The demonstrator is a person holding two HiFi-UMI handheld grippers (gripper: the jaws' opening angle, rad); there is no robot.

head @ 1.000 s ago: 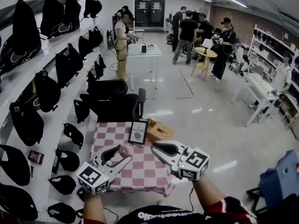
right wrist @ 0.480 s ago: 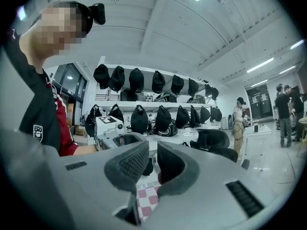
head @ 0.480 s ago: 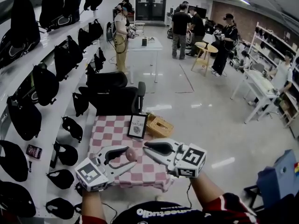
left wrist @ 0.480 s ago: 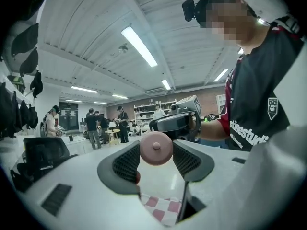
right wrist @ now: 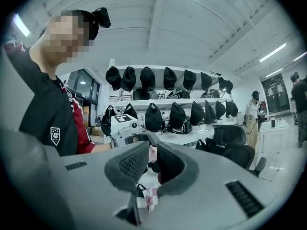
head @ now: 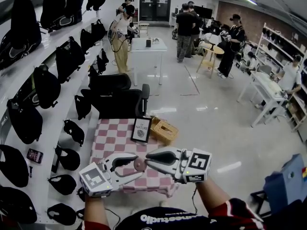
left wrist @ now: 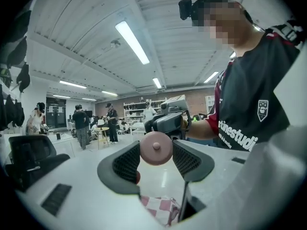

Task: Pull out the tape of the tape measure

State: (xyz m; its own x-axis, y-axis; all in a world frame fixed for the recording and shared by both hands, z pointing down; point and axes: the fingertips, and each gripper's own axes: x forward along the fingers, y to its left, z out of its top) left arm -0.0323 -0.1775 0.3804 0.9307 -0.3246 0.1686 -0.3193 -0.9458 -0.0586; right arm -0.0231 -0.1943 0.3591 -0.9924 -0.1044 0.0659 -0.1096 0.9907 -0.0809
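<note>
1. Head view: left gripper (head: 136, 166) was clamped on a round pink tape measure w/ small centre knob (head: 139, 164), held in the air over the near edge of a small table w/ pink-and-white checked cloth (head: 112, 139)
2. Right gripper (head: 148, 161) pointed left, its tips touching the tape measure's right side; the two grippers met tip to tip
3. Further back on the table stood a black-framed sign (head: 142, 130), a light wooden box (head: 164, 131) just beside it; a black office chair (head: 117, 107) stood behind the table
4. Left gripper view: the jaws pressed on both sides of the tape measure (left wrist: 156, 147), flat face and knob twd the camera; right gripper (left wrist: 168, 121) sat right behind it, checked cloth (left wrist: 160, 207) below
5. Right gripper view: right gripper (right wrist: 151, 150) jaws were drawn nearly together, a pink bit of the tape measure (right wrist: 152, 153) pinched in the narrow gap at the tips. No pulled-out tape could be made out
6. Left gripper's white body (right wrist: 123, 126) showed just beyond; black bags on white shelves (right wrist: 177, 114) filled the bkgd
</note>
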